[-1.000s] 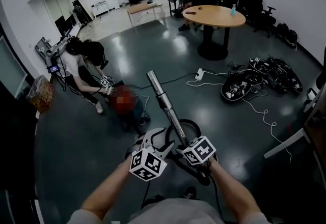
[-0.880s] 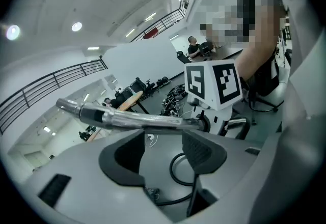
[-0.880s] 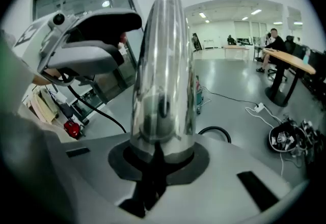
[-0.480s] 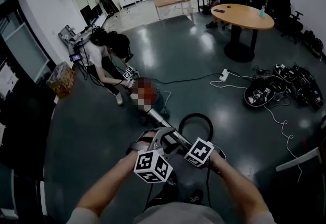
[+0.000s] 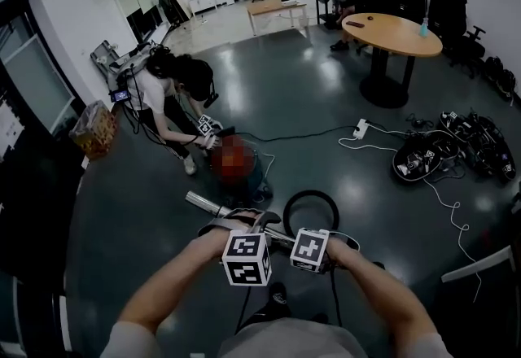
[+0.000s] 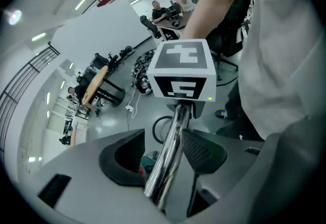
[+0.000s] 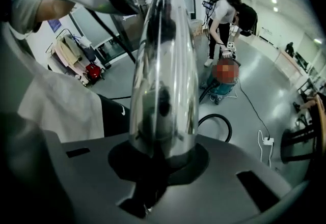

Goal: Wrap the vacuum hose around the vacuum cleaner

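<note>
I hold a chrome vacuum wand (image 5: 207,205) nearly level in front of me, its tip to the left. My left gripper (image 5: 244,226) is shut on the wand, which runs up between the pads (image 6: 170,141). My right gripper (image 5: 313,236) sits just right of it, shut on the same wand (image 7: 163,65). The black hose (image 5: 286,206) loops on the floor just beyond my hands. It leads toward the teal vacuum cleaner (image 5: 248,177), which also shows in the right gripper view (image 7: 221,85).
Another person (image 5: 167,92) bends over the vacuum cleaner with grippers of their own. A round wooden table (image 5: 395,31) stands at the back right. A power strip with white cable (image 5: 358,133) and a pile of black gear (image 5: 444,149) lie to the right.
The wand has swung down from pointing up and away to nearly level, with its tip now to the left. Both grippers came lower and closer together, still on the wand.
</note>
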`<state>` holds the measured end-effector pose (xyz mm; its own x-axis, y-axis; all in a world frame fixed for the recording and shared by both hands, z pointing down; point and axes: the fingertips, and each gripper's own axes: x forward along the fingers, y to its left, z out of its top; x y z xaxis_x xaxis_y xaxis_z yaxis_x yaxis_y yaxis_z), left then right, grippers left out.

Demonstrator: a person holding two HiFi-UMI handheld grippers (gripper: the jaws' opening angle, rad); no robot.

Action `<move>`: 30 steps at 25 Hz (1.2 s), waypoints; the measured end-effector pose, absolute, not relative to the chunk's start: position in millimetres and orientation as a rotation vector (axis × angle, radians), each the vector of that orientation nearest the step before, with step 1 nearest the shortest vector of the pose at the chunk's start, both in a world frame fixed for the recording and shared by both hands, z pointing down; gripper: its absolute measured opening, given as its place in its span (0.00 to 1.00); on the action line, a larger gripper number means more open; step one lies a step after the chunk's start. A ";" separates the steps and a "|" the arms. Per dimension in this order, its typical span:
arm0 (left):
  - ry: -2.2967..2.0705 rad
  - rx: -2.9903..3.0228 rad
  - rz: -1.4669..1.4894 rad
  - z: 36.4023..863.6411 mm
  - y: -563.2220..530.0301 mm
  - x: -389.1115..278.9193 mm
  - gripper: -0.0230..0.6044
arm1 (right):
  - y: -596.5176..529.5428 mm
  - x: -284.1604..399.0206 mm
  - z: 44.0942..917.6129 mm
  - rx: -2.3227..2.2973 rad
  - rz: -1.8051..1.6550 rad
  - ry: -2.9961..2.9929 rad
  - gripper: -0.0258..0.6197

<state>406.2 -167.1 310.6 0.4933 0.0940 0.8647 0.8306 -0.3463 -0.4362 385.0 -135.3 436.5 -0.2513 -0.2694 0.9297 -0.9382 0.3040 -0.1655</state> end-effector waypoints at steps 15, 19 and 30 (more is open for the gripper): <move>-1.141 -1.662 -1.166 376.1 -237.3 413.1 0.41 | -199.1 418.1 425.6 0.841 0.897 -1.580 0.13; -1.227 -1.711 -1.191 387.0 -247.4 416.1 0.41 | -220.1 420.9 430.9 0.822 0.910 -1.570 0.13; -1.271 -1.753 -1.163 415.6 -266.5 426.7 0.30 | -234.5 428.8 451.6 0.781 0.991 -1.568 0.13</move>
<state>426.7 -266.5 415.6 0.1283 0.3558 0.9257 0.9535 -0.3008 -0.0165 428.8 -234.5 451.6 -0.2129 0.0134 0.9770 -0.8766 0.4391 -0.1970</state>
